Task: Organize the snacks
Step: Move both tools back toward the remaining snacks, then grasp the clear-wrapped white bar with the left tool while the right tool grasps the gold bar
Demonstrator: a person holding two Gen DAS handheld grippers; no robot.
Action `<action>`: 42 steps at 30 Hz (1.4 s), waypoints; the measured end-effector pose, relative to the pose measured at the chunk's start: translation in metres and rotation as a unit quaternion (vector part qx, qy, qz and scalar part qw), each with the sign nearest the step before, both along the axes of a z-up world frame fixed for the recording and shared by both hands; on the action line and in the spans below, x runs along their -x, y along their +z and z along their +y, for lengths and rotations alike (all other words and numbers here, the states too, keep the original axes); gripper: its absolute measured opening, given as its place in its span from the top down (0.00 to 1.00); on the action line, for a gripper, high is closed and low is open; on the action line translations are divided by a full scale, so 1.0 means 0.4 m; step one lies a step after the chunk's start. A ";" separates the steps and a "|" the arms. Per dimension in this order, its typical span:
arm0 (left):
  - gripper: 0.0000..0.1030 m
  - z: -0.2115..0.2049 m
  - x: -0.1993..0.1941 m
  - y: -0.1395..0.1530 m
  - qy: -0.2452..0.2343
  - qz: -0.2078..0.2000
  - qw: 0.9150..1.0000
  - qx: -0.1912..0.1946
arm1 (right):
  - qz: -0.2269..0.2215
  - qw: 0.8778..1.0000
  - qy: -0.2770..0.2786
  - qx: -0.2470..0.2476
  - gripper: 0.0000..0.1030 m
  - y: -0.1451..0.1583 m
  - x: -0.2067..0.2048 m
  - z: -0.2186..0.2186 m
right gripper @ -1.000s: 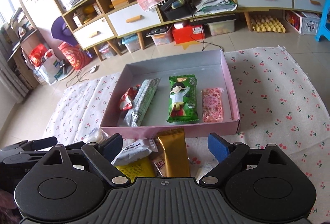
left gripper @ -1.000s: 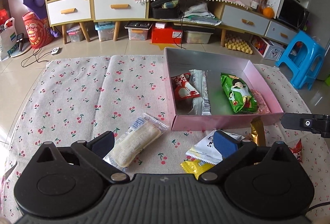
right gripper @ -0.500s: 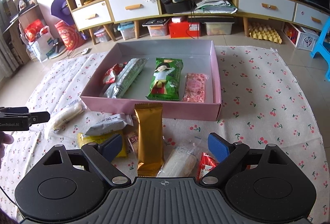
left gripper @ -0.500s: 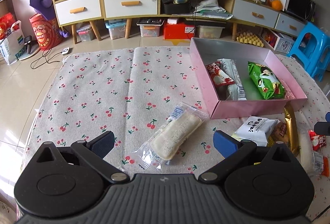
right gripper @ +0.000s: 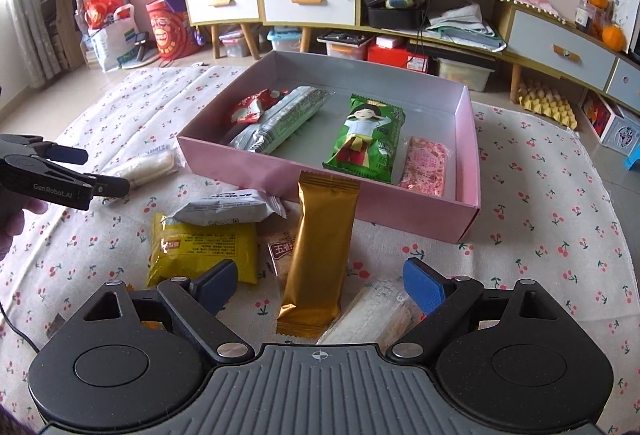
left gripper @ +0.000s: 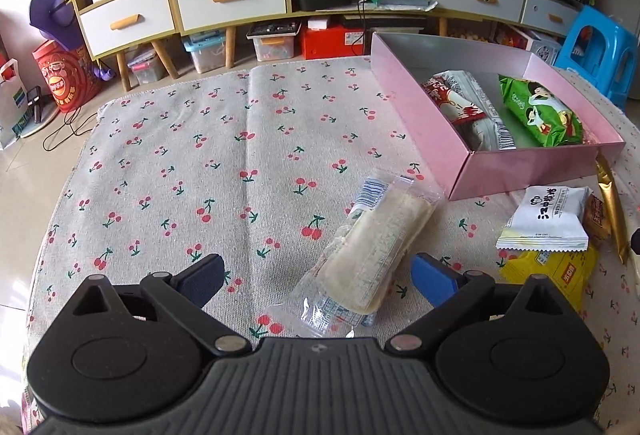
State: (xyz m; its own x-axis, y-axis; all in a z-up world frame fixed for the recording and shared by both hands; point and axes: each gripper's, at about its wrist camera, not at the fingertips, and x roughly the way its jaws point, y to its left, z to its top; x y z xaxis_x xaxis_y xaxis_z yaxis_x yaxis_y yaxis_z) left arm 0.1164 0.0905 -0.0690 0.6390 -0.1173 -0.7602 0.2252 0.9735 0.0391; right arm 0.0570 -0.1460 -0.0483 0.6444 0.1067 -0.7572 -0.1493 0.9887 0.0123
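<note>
both open tools came lower, the left tool point(left gripper: 316, 277) closing a little around the clear pack point(left gripper: 370, 247), the right tool point(right gripper: 320, 285) over the gold bar point(right gripper: 320, 255), so pickups for the box point(right gripper: 280, 175) seem next.

hidden: brown snack point(right gripper: 281, 251) mostly under gold bar point(right gripper: 320, 251) | print on white packet point(left gripper: 549, 213) perhaps too small to read

Both wrist views angle down, close over cloth point(left gripper: 240, 155); share pink box point(right gripper: 328, 191).
</note>
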 end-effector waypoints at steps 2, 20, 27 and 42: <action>0.05 -0.004 -0.005 -0.007 0.002 0.004 1.000 -0.005 | 0.002 1.000 -0.003 -0.004 0.11 -0.006 -0.006 -0.001; 0.18 -0.018 -0.019 -0.005 -0.002 0.015 1.000 0.008 | 0.033 0.997 -0.054 -0.035 0.14 -0.050 -0.068 -0.024; 0.37 -0.031 -0.021 0.005 -0.010 0.031 0.999 0.015 | 0.034 0.997 -0.051 -0.038 0.28 -0.046 -0.066 -0.021; 0.68 -0.045 -0.024 0.018 0.029 0.059 0.997 0.039 | 0.050 0.994 -0.059 -0.080 0.73 -0.015 -0.067 -0.020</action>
State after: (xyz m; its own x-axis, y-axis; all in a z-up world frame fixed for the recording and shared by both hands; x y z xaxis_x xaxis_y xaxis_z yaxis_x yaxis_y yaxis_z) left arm 0.1260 0.0725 -0.0616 0.5525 -0.1448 -0.8208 0.1662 0.9842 -0.0618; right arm 0.0840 -0.1542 -0.0543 0.5824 0.1586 -0.7972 -0.0230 0.9836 0.1789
